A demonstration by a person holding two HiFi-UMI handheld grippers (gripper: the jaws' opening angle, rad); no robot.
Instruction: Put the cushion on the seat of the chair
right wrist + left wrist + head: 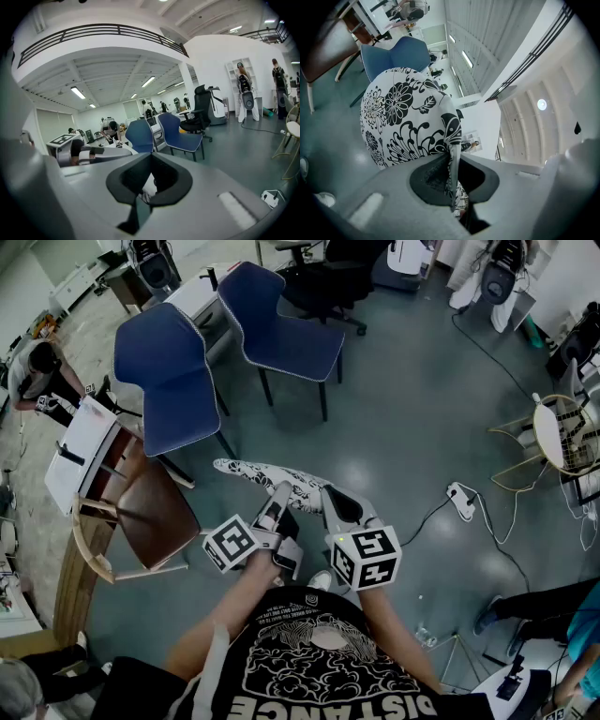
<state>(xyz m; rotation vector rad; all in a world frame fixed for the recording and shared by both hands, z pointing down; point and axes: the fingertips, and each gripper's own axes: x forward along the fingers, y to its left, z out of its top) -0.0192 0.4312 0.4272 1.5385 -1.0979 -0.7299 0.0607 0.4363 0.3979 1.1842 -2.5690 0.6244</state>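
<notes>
The cushion (pixel 262 477), white with a black flower print, hangs in the air in front of me. In the left gripper view the cushion (pixel 401 117) fills the middle, and my left gripper (pixel 451 158) is shut on a fold of its edge. In the head view the left gripper (pixel 279 493) holds the cushion's near side. The right gripper (pixel 327 491) sits at the cushion's near right edge. In its own view the right gripper (pixel 151 158) has its pads together, and only a scrap of printed fabric shows in the hollow behind them. The wooden chair (pixel 155 512) with a brown seat stands low left.
Two blue chairs (pixel 164 376) (pixel 281 324) stand ahead on the grey floor. A white desk (pixel 80 451) adjoins the wooden chair. A power strip and cable (pixel 461 495) lie to the right, and a wire stool (pixel 562 437) stands far right. A person (pixel 37 371) crouches at far left.
</notes>
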